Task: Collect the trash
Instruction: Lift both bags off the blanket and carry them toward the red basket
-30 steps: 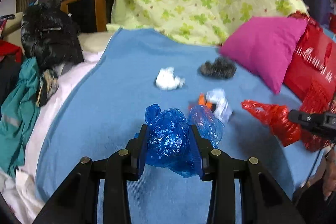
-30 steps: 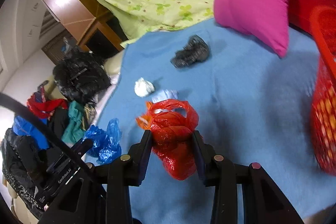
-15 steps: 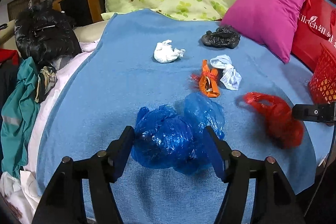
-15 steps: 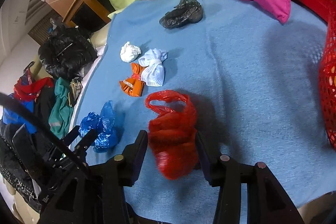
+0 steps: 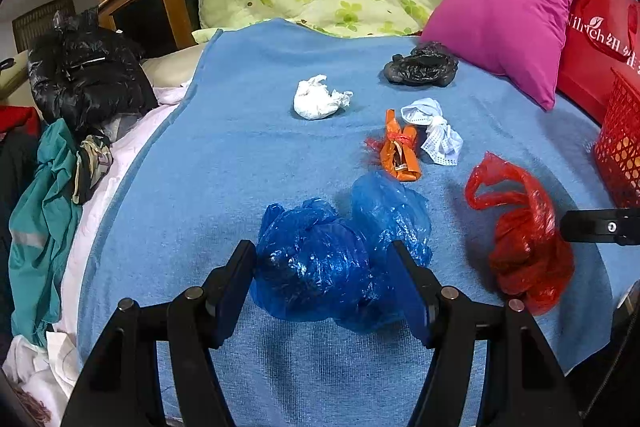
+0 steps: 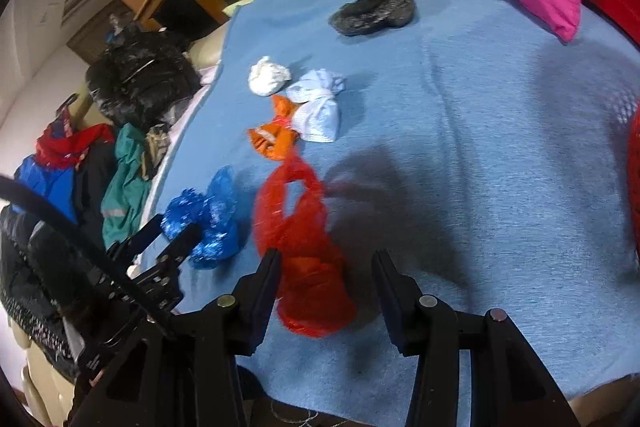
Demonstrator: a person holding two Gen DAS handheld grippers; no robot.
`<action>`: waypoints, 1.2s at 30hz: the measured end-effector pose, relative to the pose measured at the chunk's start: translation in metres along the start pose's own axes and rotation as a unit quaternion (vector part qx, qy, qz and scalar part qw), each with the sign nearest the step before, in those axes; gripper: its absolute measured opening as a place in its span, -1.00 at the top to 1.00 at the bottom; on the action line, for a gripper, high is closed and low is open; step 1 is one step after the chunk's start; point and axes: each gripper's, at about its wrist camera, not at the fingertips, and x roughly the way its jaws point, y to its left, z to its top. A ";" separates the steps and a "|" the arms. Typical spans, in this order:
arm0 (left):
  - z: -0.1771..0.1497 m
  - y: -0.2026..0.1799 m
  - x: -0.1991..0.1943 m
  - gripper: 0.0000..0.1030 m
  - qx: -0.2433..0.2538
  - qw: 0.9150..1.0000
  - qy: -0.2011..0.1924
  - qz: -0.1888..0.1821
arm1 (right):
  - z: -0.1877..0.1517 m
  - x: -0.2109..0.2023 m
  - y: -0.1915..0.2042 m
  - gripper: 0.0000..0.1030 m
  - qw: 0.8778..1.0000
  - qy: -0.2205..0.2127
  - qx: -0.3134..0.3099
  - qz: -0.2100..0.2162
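The left gripper (image 5: 322,287) stands with its jaws apart; the blue plastic bag (image 5: 340,259), crinkled and glossy, lies between them on the blue blanket (image 5: 240,155) near its front edge. Whether the pads touch the film cannot be told. The right gripper (image 6: 326,291) also stands with its jaws apart around the lower end of the red plastic bag (image 6: 300,239), a thin translucent film with a loop handle; its right jaw stands clear of the bag, and motion blur softens the outline.

Toward the blanket's middle lie an orange wrapper (image 5: 400,155), a knotted white mesh cloth (image 5: 434,131) touching it, and a crumpled white tissue (image 5: 318,101). A wrinkled black bag (image 5: 422,69) lies near the far edge, beside the magenta pillow (image 5: 508,27).

The left view alone shows the mesh of the red basket (image 5: 620,155) at the right edge, cut off by the frame; the right view shows only a blurred red sliver there. The right view alone shows the left gripper from the side.
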 end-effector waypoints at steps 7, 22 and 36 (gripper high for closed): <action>0.000 0.000 0.002 -0.33 0.000 1.000 0.003 0.003 | -0.008 0.012 0.008 0.01 0.999 0.026 -0.020 -0.002; 0.000 -0.008 -0.002 0.02 0.024 1.000 -0.014 0.001 | -0.006 -0.003 0.009 0.31 0.999 -0.024 -0.027 -0.017; 0.021 -0.023 -0.032 0.06 0.034 0.998 -0.047 0.021 | -0.007 -0.053 0.010 0.31 0.993 -0.110 -0.042 -0.005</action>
